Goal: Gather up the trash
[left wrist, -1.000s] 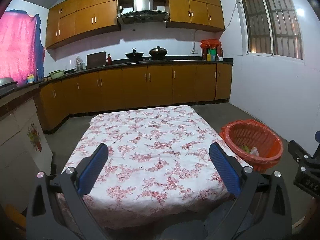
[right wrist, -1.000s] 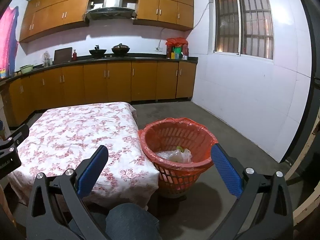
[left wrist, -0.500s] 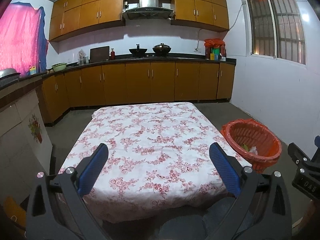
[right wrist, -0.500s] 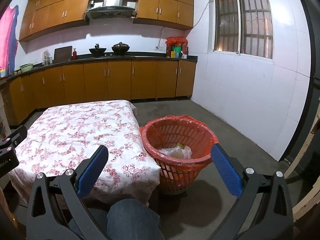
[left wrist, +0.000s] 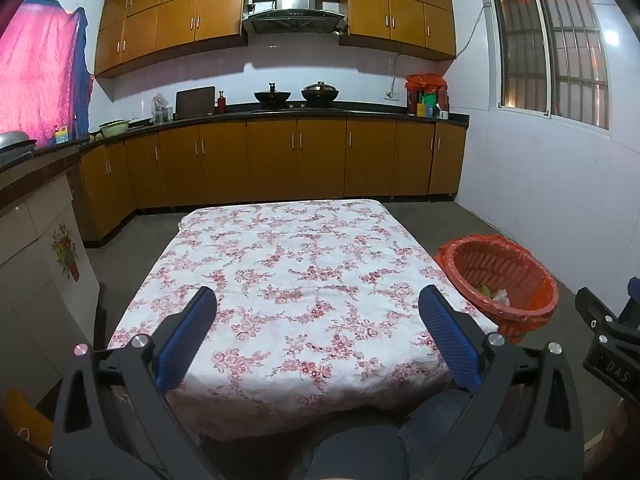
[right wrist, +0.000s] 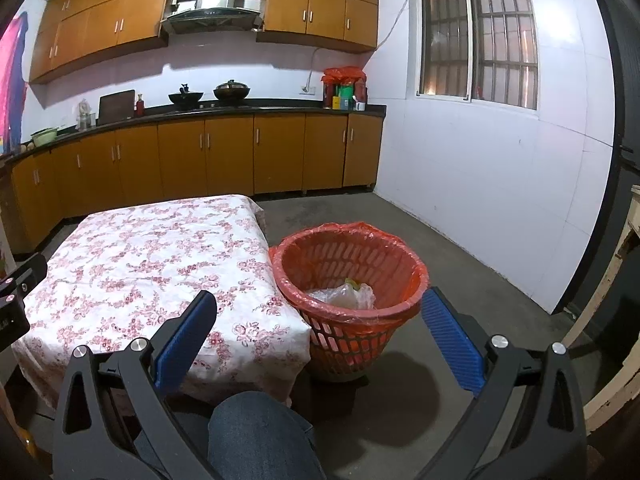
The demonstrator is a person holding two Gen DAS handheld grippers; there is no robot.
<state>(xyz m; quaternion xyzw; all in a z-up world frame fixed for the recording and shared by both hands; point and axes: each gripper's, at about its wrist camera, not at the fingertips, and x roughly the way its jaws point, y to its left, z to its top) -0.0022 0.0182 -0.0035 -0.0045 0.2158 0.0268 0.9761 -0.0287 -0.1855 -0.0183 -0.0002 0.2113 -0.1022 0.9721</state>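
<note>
Beside 1 table [right wrist: 132, 256], 1 basket [right wrist: 400, 258] holds trash [right wrist: 344, 296]; 2 grippers' jaws gape wide, empty.

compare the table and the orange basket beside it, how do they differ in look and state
The table is covered by a white cloth with a red floral print; the basket is orange lattice plastic lined with an orange bag. The table is rectangular and flat, the basket round and open-topped. The tabletop carries nothing, while the basket holds crumpled clear plastic trash. Both stand on the grey floor, right beside each other.
</note>
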